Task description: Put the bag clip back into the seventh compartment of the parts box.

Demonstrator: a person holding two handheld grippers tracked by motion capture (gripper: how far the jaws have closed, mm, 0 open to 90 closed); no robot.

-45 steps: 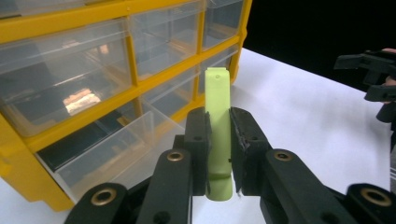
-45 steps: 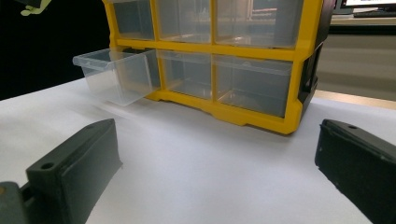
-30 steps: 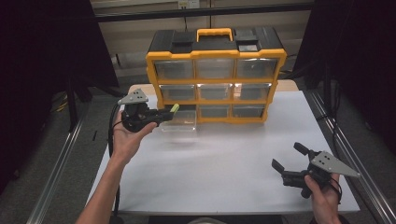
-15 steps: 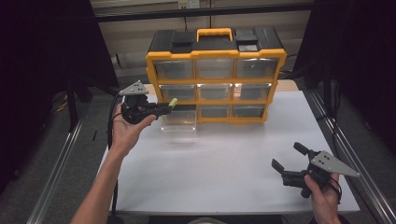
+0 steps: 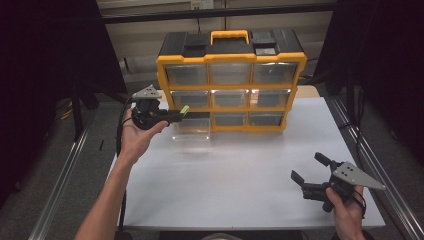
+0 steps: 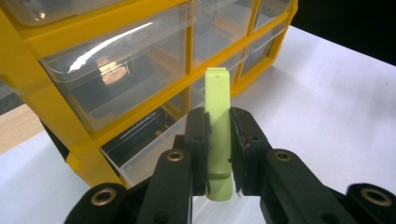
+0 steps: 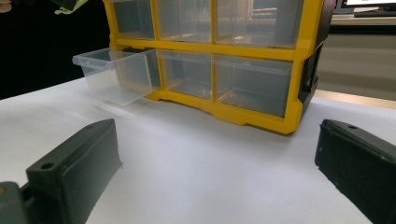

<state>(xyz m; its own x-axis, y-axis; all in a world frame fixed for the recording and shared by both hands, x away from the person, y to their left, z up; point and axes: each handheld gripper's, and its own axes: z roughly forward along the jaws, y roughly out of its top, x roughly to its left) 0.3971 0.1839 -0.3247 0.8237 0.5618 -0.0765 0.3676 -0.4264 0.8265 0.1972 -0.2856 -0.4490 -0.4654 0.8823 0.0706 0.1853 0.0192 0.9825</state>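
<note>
Left gripper: your left gripper (image 5: 172,116) was raised above the table's left part, pointing level toward the cabinet front; its black jaws were clenched on a pale green flat plastic piece (image 6: 218,126).
Green piece: in the left gripper view, the pale green flat plastic piece stood lengthwise between the two pads, its far end jutting past the jaw tips toward the drawers and its near end showing below the pads; in the high view it (image 5: 184,109) lay just above the pulled-out drawer, at the cabinet's lower left.
Open drawer: the clear plastic drawer (image 5: 192,127) at the left of the bottom row was drawn out over the table; in the right gripper view it (image 7: 114,74) projected from the frame, and whether anything lay in it could not be told.
Cabinet: the yellow-framed plastic drawer cabinet with a black top and a yellow carry handle (image 5: 231,80) stood at the far edge of the table, three rows of three clear drawers facing you.
Right gripper: your right gripper (image 5: 309,167) was held low over the near right corner, well apart from the cabinet; its jaws were spread wide with nothing between them.
Table: the white tabletop (image 5: 240,175) carried the cabinet and lay bare between the two grippers.
</note>
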